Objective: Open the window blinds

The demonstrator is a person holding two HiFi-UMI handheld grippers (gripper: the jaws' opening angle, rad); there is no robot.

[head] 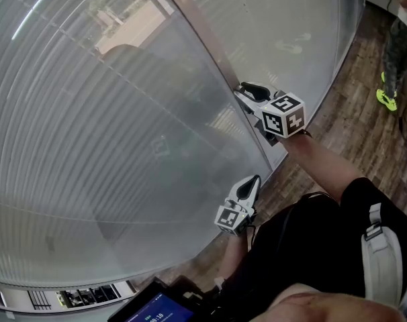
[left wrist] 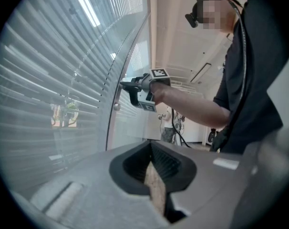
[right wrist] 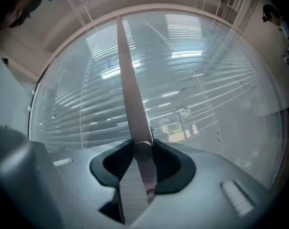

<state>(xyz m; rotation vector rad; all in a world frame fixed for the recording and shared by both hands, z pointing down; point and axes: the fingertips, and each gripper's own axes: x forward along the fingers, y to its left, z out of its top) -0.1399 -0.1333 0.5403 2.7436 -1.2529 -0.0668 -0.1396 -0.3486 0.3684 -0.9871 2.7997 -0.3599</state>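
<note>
Blinds: the window blinds [head: 89, 113] hang fully down over the glass. None of the slats are gathered up at the top.
Slats: in the right gripper view the slats [right wrist: 206, 80] stand with thin gaps between them. Trees and a building outside show through in stripes, so I judge them partly tilted, not flat shut and not fully turned.
Wand: the tilt wand [right wrist: 130, 89] hangs at the edge of the blind, beside the upright frame bar. It runs from the top of the window straight down into my right jaws.
Right gripper: my right gripper [right wrist: 142, 151] pinches the wand near its lower end, with both pads pressed on the rod. In the head view it [head: 247, 92] points level at the blind's edge.
Left gripper: my left gripper [left wrist: 156, 175] has its jaws pressed together with nothing between them. It [head: 252, 183] waits lower down, close to the blind near its bottom edge but apart from it, and takes no part in the work.
Done so far: the wand is found and gripped, and the slats let some light through.
Left to do: as I judge it, more twisting of the wand until the slats lie edge-on and the view outside is clear, then letting go.
Unsure: I cannot tell whether the panel beyond the frame bar is part of the task.
</note>
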